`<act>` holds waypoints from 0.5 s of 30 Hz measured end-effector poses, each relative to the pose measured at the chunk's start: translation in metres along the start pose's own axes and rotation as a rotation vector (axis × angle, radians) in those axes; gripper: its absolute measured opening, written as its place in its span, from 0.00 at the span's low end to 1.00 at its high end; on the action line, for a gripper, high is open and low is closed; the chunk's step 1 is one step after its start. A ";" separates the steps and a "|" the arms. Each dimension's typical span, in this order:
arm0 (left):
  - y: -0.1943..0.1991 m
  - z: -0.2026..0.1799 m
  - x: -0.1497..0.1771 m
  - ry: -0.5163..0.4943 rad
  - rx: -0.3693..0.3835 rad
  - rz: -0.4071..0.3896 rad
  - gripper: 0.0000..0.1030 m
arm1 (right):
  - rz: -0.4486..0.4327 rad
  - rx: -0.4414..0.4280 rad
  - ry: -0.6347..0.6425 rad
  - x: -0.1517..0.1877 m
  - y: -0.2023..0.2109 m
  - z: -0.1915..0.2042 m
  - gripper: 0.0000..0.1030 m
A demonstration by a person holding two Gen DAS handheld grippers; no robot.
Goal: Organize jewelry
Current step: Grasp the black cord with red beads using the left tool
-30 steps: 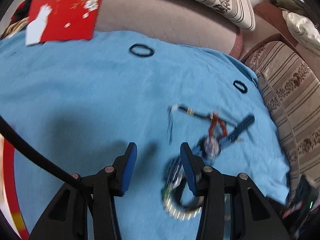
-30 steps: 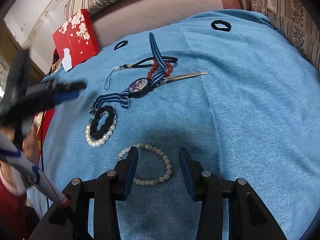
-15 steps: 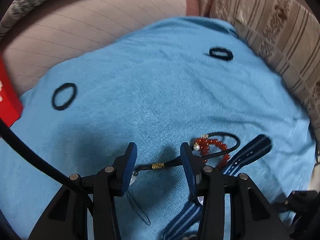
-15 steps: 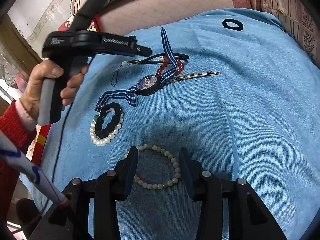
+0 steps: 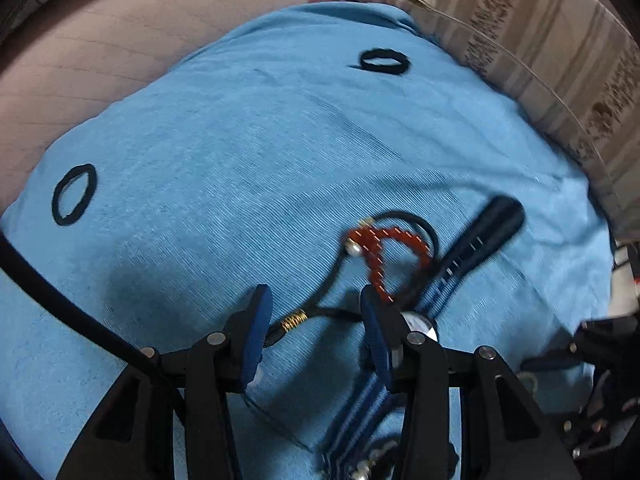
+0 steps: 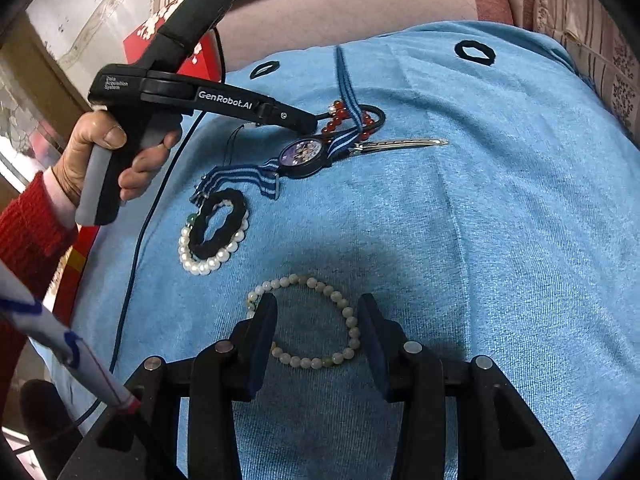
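On the blue cloth, going left to right in the right wrist view: the left hand holds the left gripper low over the black cord, its jaws apart on either side of the cord's gold wrap without pinching it. Just beside lies a pearl bracelet with a black scrunchie resting on it. The striped-strap watch lies near the cloth's middle, touching the red bead bracelet and a silver hair clip. Nearer, the right gripper hovers with jaws apart around the pale bead bracelet. Two black hair ties lie near the far edge.
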State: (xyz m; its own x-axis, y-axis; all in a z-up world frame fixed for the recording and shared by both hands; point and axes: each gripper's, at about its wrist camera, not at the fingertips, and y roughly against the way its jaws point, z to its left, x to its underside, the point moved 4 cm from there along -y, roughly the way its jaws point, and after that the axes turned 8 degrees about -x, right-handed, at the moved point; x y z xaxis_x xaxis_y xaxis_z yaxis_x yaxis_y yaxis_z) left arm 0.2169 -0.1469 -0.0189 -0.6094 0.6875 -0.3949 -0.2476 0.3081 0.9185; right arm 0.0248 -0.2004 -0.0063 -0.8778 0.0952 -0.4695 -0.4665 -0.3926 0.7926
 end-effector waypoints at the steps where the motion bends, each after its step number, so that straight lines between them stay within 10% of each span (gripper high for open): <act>1: 0.001 -0.001 0.001 -0.006 0.005 0.003 0.42 | 0.002 0.008 0.012 0.001 0.000 0.002 0.44; 8: 0.012 0.014 0.013 0.059 0.107 0.021 0.42 | 0.007 0.021 0.040 0.004 -0.001 0.007 0.43; 15: 0.011 0.003 0.020 -0.018 0.024 0.018 0.41 | 0.015 0.052 0.092 0.005 -0.005 0.013 0.37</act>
State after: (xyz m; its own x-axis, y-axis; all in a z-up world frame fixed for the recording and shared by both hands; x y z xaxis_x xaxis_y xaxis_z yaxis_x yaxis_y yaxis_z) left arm 0.2042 -0.1280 -0.0168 -0.5999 0.7047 -0.3789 -0.2184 0.3114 0.9249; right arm 0.0214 -0.1858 -0.0072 -0.8720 0.0042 -0.4895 -0.4608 -0.3447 0.8178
